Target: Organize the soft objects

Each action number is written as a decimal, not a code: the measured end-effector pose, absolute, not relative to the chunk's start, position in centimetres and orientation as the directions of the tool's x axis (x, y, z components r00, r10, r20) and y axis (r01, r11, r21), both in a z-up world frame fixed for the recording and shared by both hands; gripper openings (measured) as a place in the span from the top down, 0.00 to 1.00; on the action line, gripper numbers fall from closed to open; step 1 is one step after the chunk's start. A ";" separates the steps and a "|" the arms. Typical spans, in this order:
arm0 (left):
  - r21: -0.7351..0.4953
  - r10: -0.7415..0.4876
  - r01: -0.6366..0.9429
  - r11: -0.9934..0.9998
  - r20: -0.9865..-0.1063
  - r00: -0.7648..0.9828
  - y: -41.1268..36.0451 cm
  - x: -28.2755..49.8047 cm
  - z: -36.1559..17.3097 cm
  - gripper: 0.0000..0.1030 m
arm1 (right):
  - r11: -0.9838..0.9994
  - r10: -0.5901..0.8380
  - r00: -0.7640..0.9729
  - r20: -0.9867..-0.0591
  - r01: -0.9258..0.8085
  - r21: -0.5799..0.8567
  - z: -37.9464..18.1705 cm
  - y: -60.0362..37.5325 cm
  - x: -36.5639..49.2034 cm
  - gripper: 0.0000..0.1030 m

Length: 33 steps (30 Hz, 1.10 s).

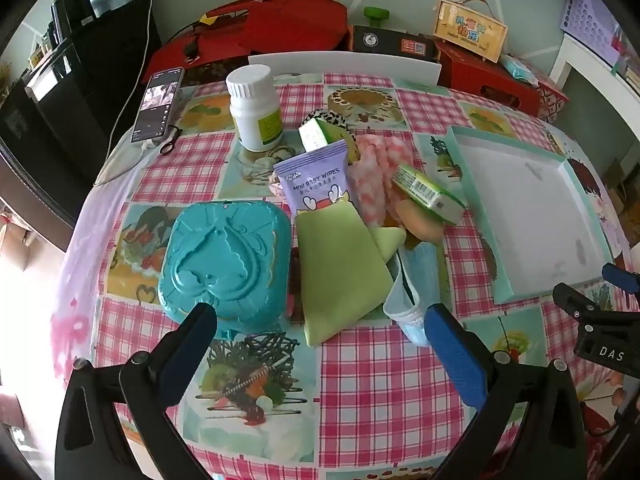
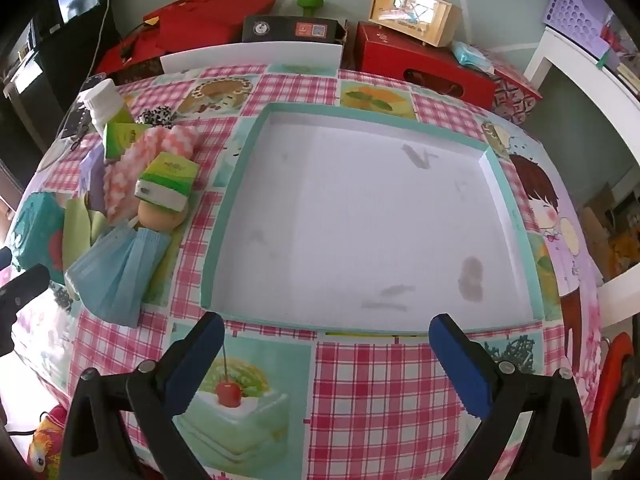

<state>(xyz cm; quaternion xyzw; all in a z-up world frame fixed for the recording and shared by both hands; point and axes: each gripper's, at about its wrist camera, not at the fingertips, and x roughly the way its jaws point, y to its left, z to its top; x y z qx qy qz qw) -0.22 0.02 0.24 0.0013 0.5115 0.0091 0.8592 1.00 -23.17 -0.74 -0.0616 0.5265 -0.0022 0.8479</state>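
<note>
Pleated blue mask (image 1: 404, 284) beside smooth green cloth (image 1: 340, 264); rectangular tray (image 2: 516, 208) bare.

left gripper (image 1: 320, 316): black frame | blue pads | silver screws | "das" marking

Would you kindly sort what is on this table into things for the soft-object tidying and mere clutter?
For the job: blue pleated face mask, pink fluffy cloth, light-green folded cloth, shallow teal-rimmed white tray.
Lying about: white plastic pill bottle, black smartphone, teal embossed plastic case.

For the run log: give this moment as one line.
left gripper: open, empty | right gripper: open, empty | shallow teal-rimmed white tray: empty | soft pile: untouched
</note>
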 end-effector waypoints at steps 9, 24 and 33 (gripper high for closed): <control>0.016 0.022 -0.017 1.000 -0.880 0.475 -0.1 -0.7 0.9 0.00 | 0.993 -0.068 0.463 -0.884 -0.057 -0.106 0.4 -23.4 0.8 0.00; 0.021 0.031 -0.026 0.999 -0.881 0.473 0.2 -1.9 2.1 0.00 | 0.994 -0.062 0.487 -0.871 -0.050 -0.100 2.3 -23.5 -0.1 0.00; 0.021 0.032 -0.028 0.999 -0.878 0.478 0.3 -2.5 2.7 0.00 | 0.995 -0.058 0.507 -0.860 -0.043 -0.092 3.6 -23.7 -0.8 0.00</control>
